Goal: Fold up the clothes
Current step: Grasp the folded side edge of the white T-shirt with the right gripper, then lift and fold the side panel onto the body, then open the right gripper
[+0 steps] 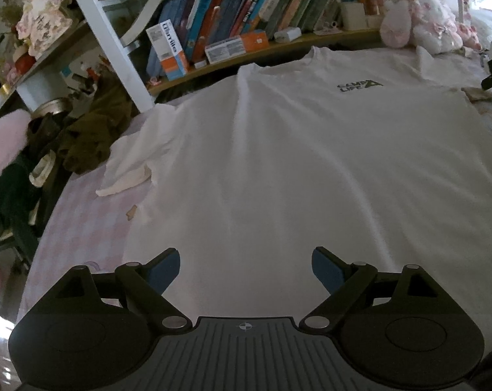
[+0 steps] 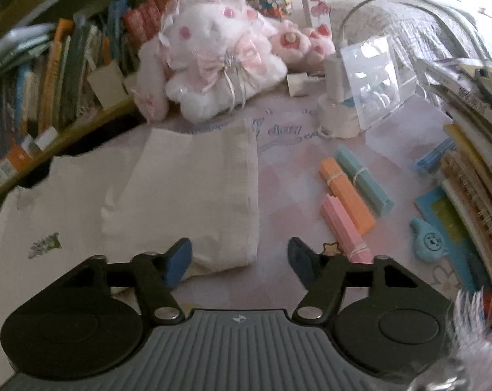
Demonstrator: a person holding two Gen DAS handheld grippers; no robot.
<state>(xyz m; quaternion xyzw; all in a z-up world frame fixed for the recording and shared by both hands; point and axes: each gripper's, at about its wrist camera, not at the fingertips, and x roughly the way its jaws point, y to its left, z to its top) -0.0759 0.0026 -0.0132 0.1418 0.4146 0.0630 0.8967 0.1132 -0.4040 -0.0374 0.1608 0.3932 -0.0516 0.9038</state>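
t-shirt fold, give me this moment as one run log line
t-shirt: spread flat on bed | right sleeve: folded in | left hand-held gripper: open over hem | right hand-held gripper: open, empty

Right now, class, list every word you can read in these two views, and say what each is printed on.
"CAMP LIFE": white T-shirt, chest print.
"Librilie", roughly; blurred: white and orange box on the shelf.
Book spines, flat box label, writing on the sheet: unreadable.
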